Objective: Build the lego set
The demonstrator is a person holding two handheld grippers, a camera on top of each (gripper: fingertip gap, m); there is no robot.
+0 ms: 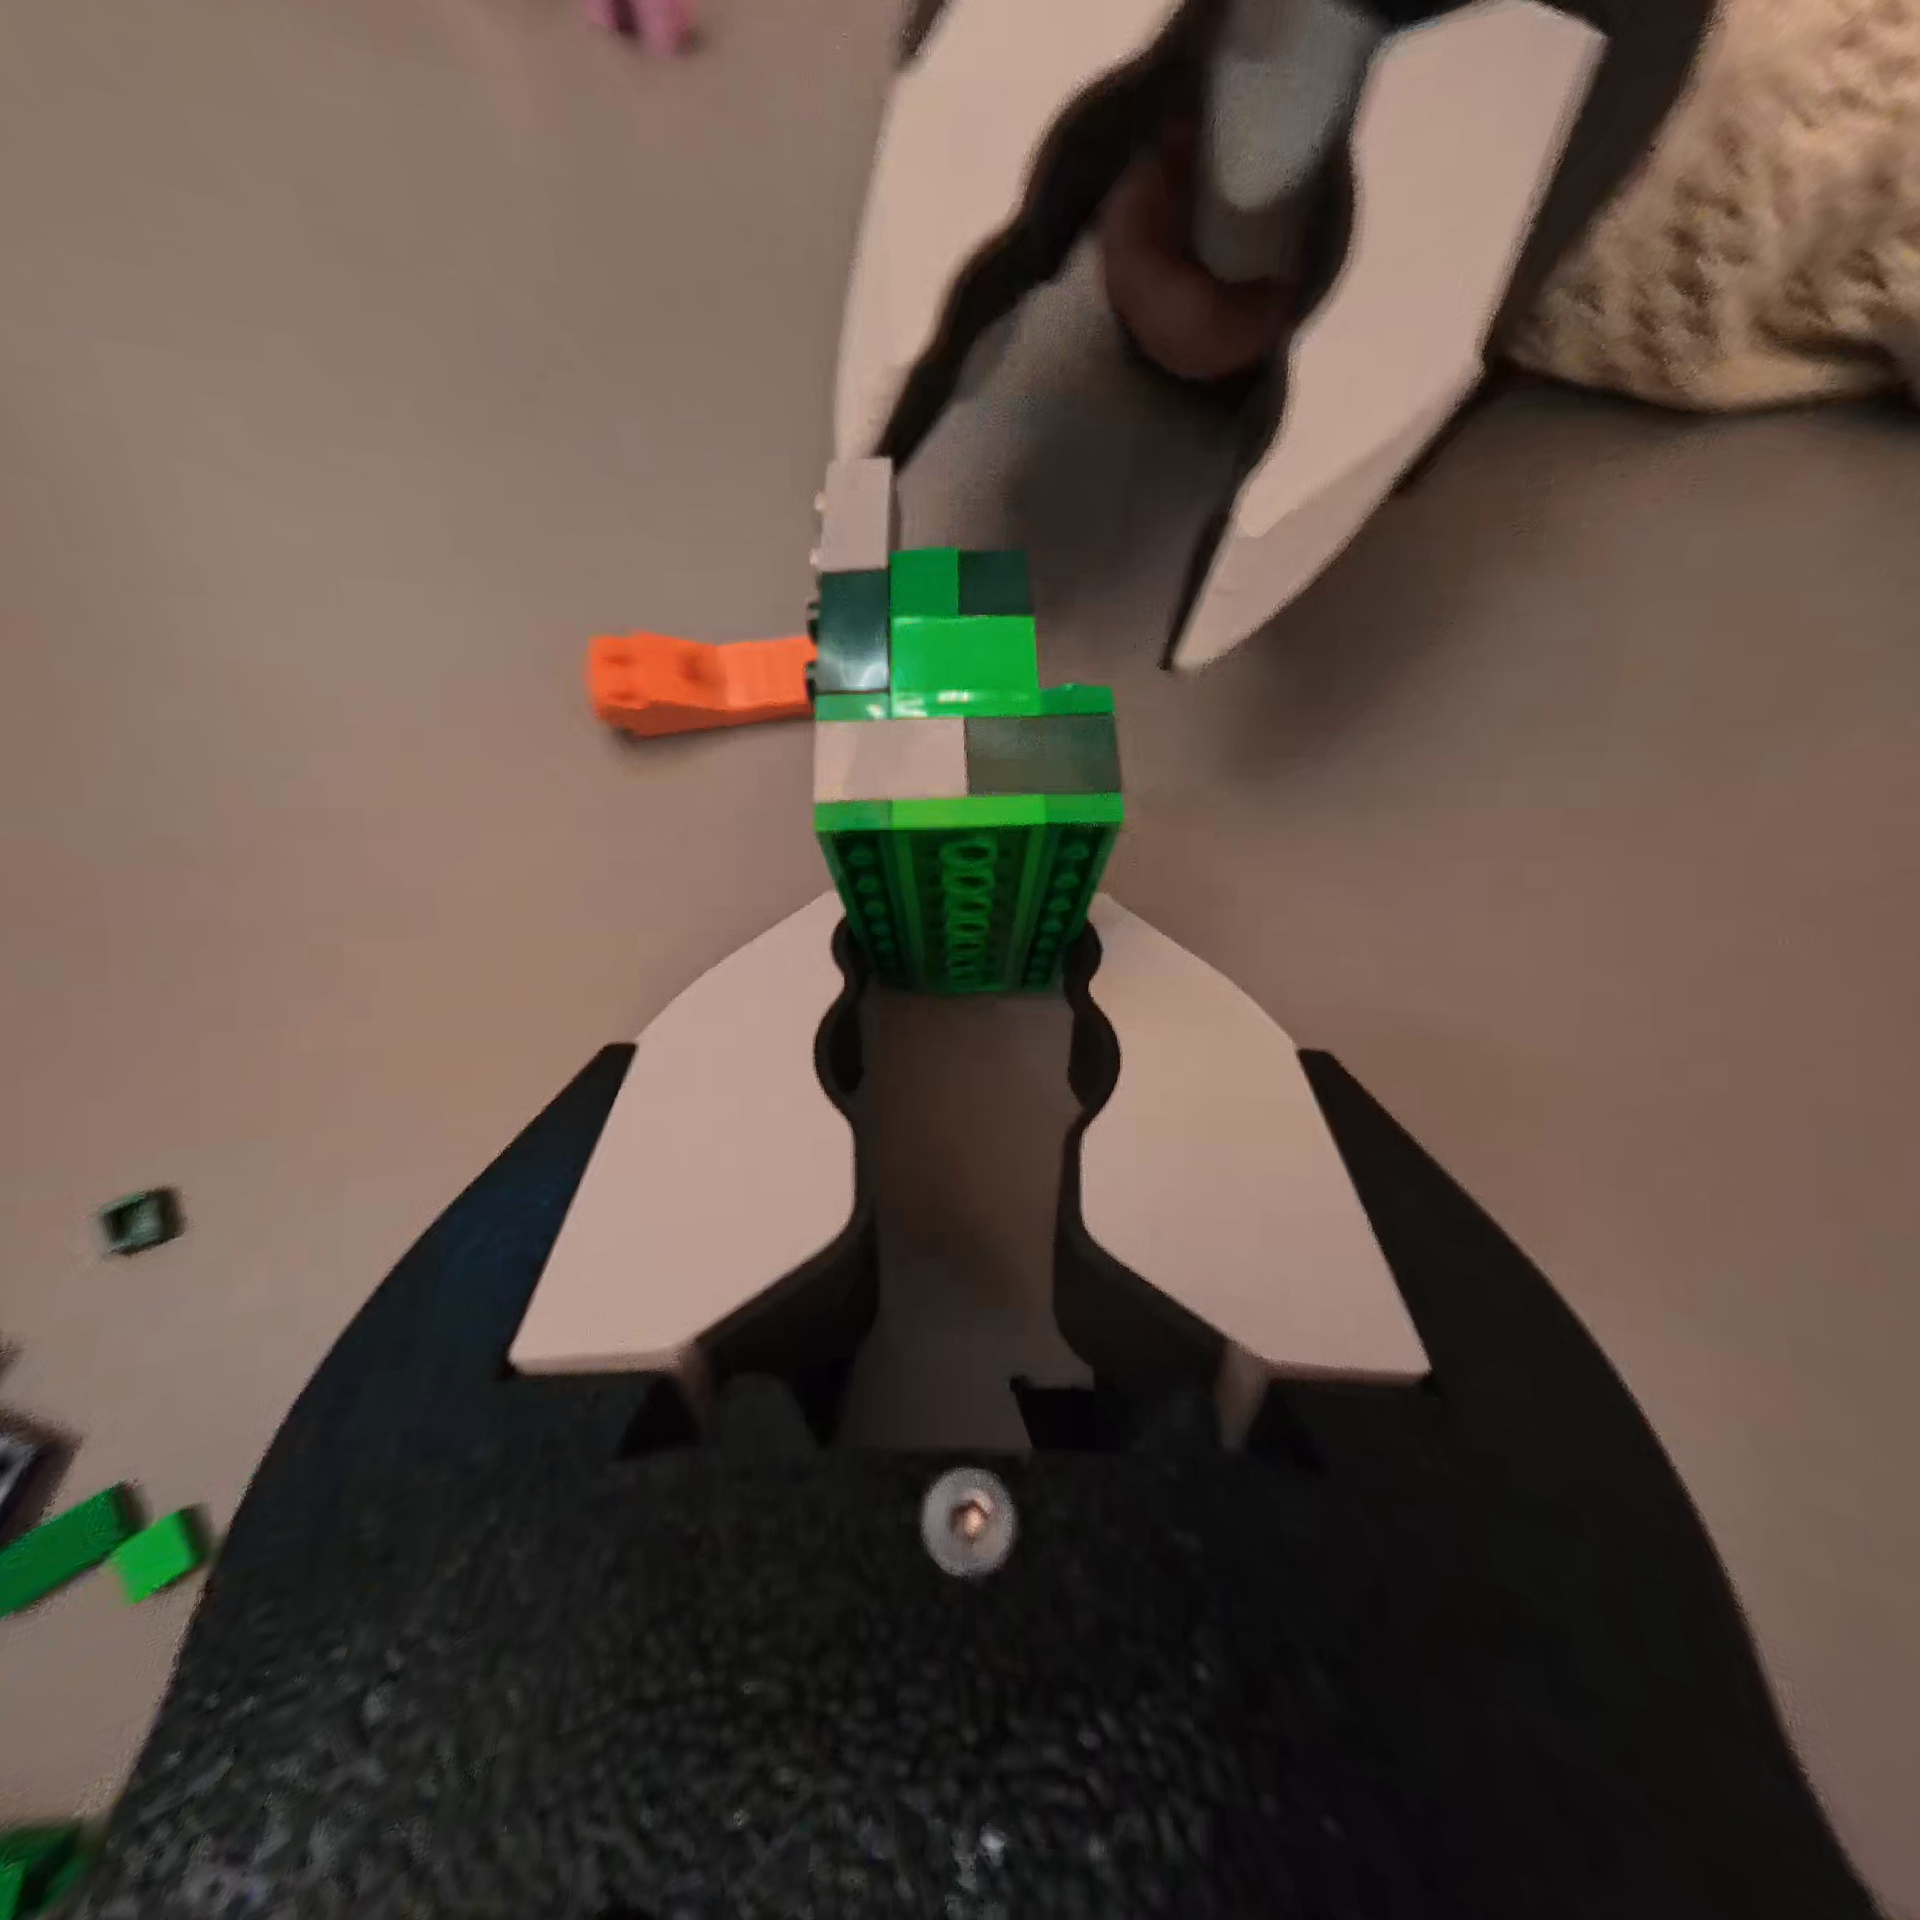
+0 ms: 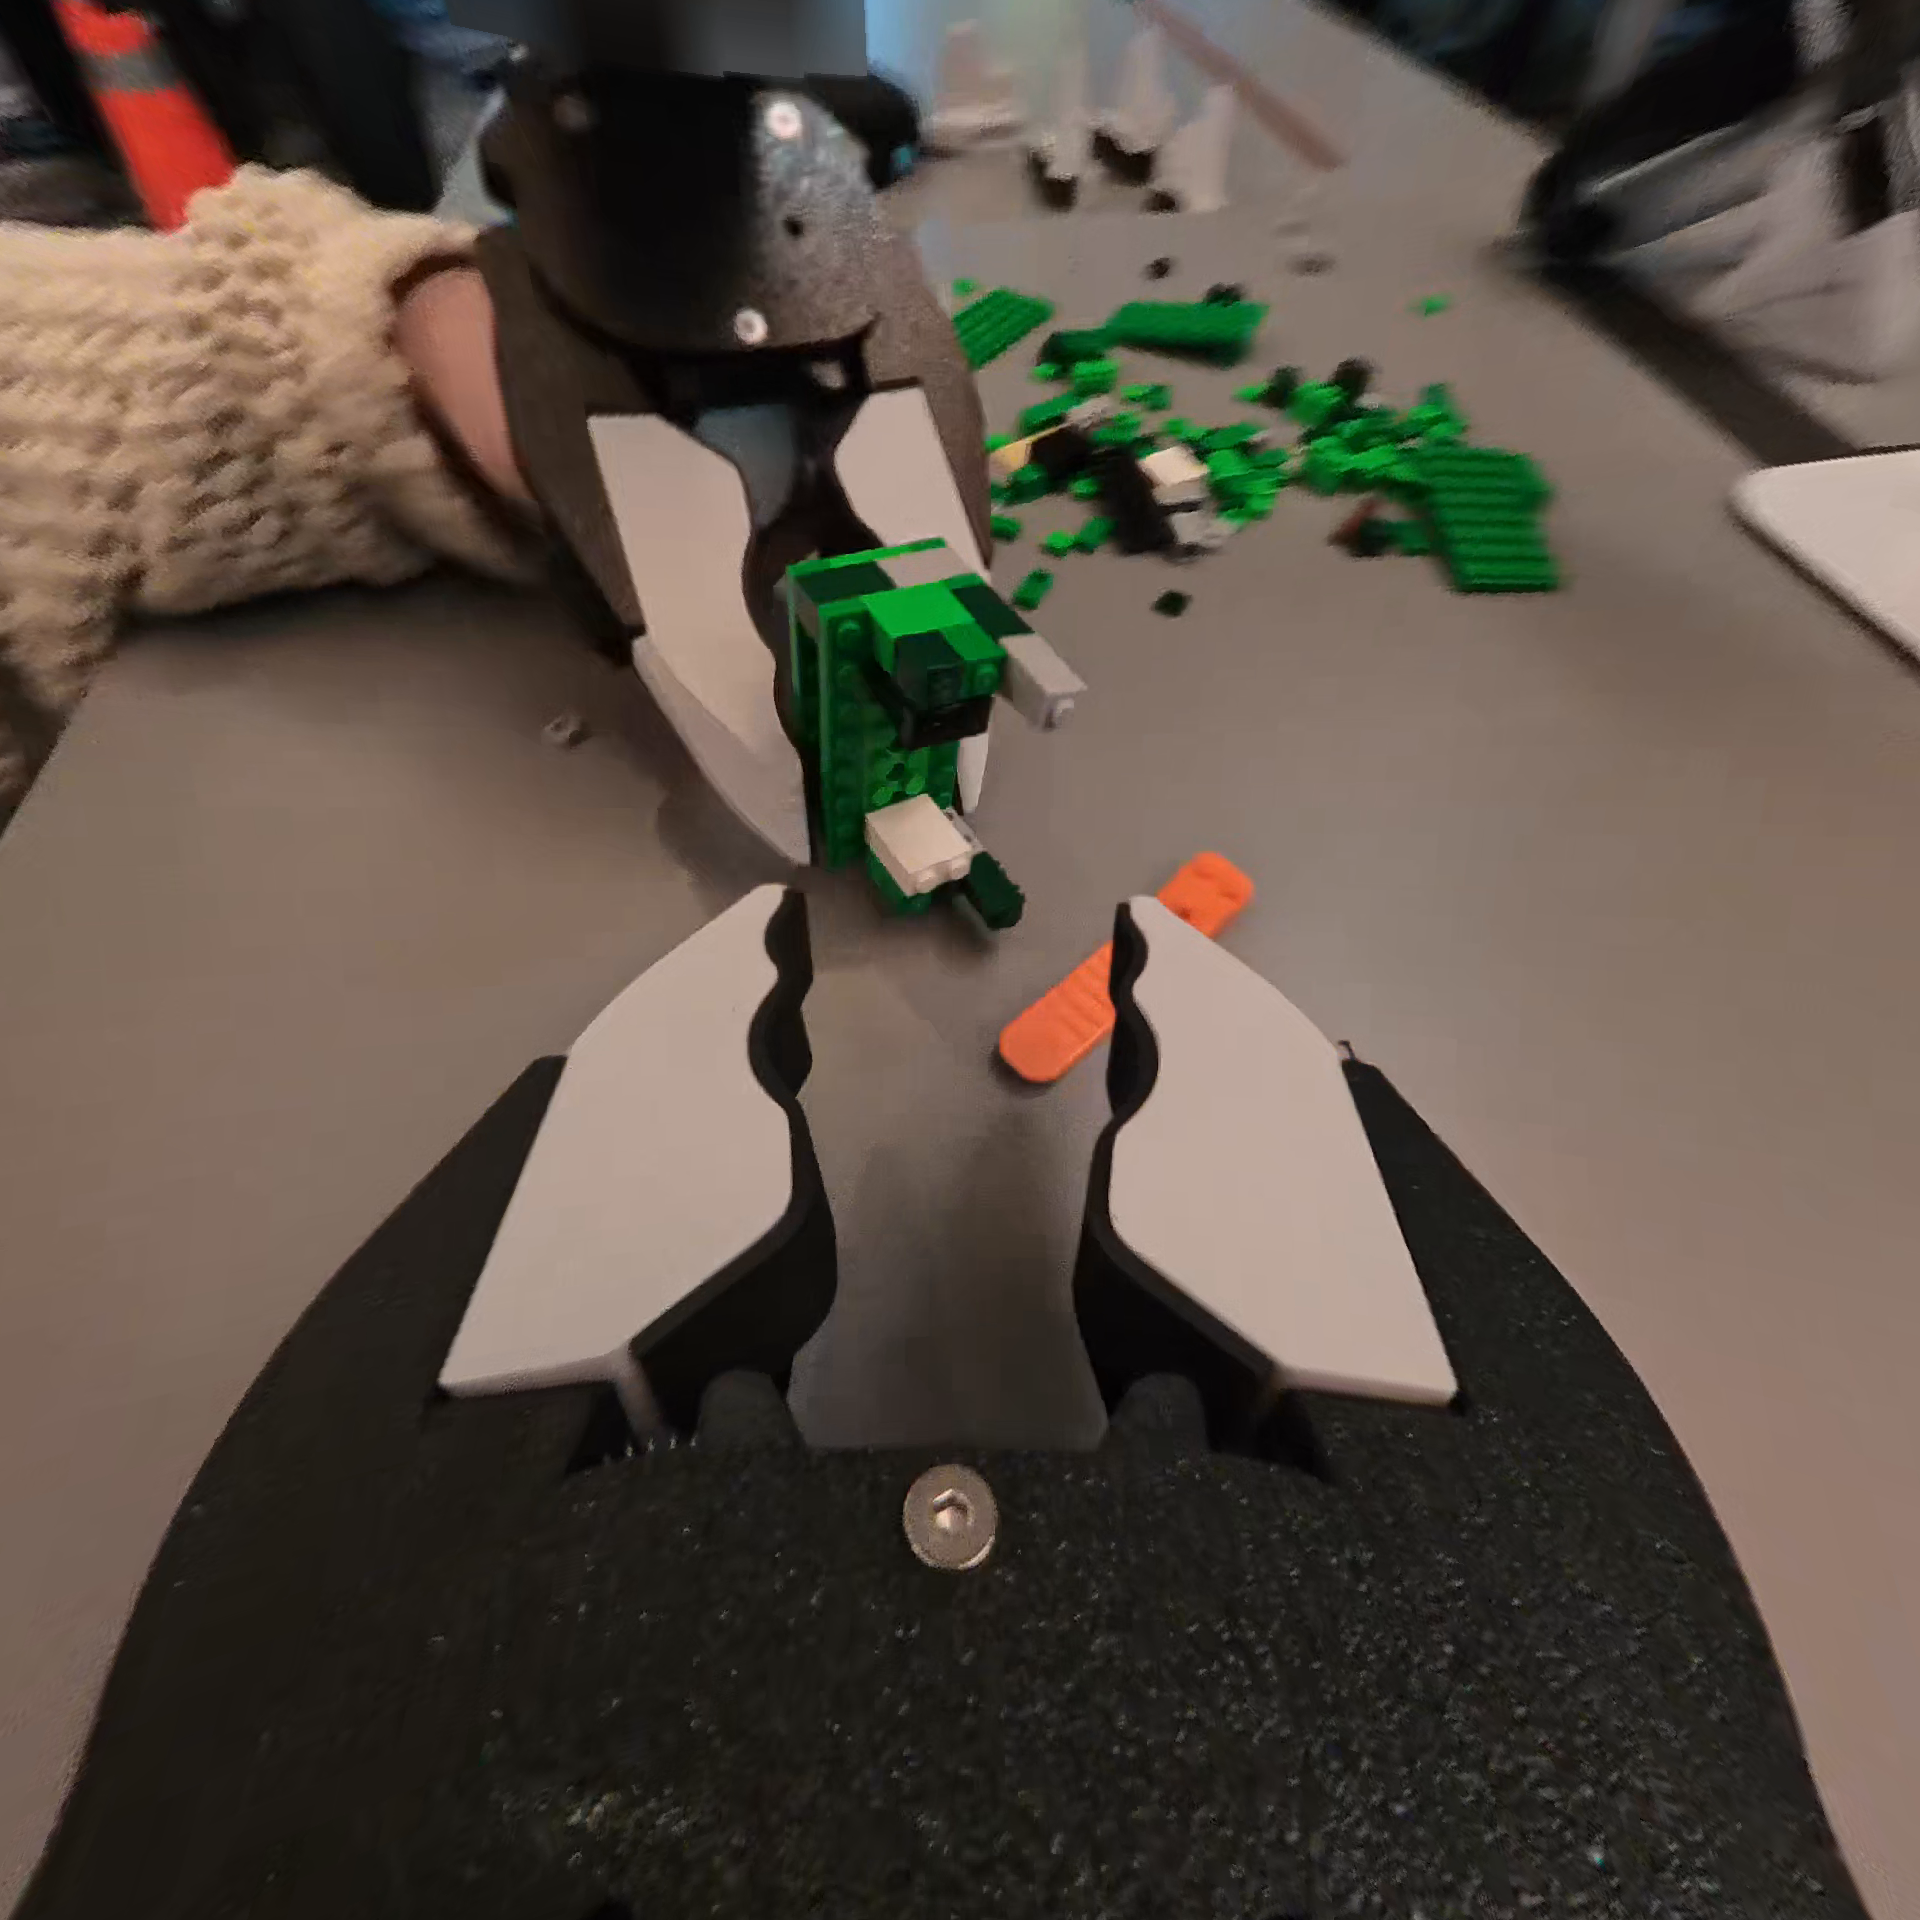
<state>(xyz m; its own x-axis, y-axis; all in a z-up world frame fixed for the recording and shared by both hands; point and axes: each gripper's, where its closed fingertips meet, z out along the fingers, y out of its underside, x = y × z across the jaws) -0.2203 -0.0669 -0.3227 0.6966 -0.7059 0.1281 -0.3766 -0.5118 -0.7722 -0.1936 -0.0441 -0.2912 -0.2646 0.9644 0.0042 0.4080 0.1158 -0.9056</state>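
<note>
Fingers of the left gripper [image 1: 961, 935] are clamped on the green lego build [image 1: 961, 727], held above the grey desk [image 2: 312, 935], while the right gripper [image 2: 951, 925] is spread empty beside an orange brick separator [image 2: 1122, 982].

Right gripper [image 2: 951, 914] jaws apart, left gripper [image 2: 883, 821] clamping green lego build [image 2: 883, 686]

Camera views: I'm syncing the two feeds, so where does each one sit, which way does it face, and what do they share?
Left wrist view: on the left gripper, looking along its fingers clamping the green lego build; the open right gripper faces it.
Right wrist view: on the right gripper, facing the left gripper and a knit sleeve.
Shared: build, orange brick separator, grey table.
</note>
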